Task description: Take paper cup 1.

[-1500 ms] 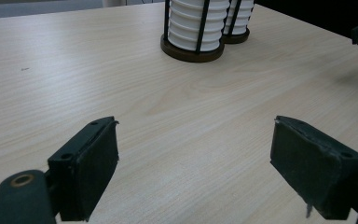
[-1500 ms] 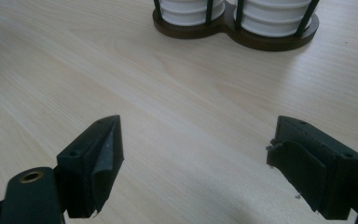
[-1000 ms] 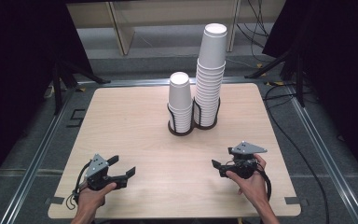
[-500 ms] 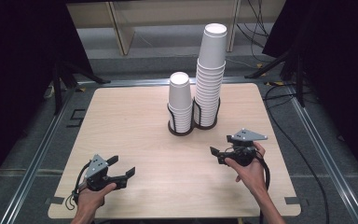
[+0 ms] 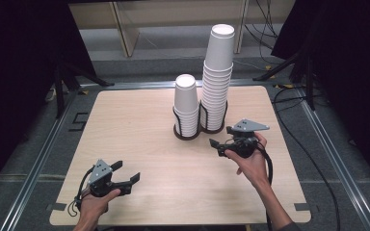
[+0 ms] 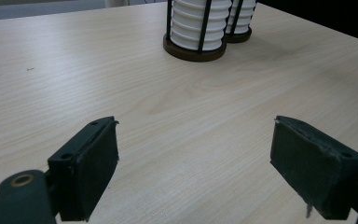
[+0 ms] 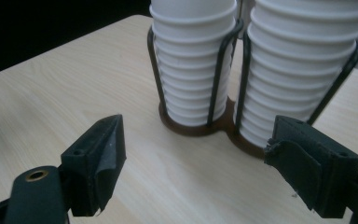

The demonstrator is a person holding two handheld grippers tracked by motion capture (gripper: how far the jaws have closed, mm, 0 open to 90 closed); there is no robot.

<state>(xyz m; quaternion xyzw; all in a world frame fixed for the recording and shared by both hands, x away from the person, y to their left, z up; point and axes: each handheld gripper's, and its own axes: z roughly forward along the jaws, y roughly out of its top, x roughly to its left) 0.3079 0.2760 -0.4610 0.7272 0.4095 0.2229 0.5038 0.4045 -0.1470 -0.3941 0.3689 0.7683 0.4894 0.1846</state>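
Two stacks of white paper cups stand in a black wire holder (image 5: 188, 135) at the far middle of the wooden table (image 5: 139, 120): a short stack (image 5: 186, 103) and a taller one (image 5: 218, 72) to its right. My right gripper (image 5: 220, 136) hovers open just right of and before the holder, jaws pointing at it. In the right gripper view the jaws (image 7: 196, 154) stand wide, with the short stack (image 7: 191, 70) and the tall stack (image 7: 298, 70) close ahead. My left gripper (image 5: 127, 171) rests open near the front left; its jaws (image 6: 196, 154) hold nothing, and the holder (image 6: 195, 46) lies far ahead.
Metal rails (image 5: 43, 159) run along the table's left and right sides. Black cables (image 5: 313, 159) trail over the grey floor at the right. A pale shelf frame (image 5: 120, 24) stands behind the table. Bare tabletop lies between the two hands.
My right hand has risen and moved forward and left toward the cup holder, jaws still open. The left hand has stayed in place.
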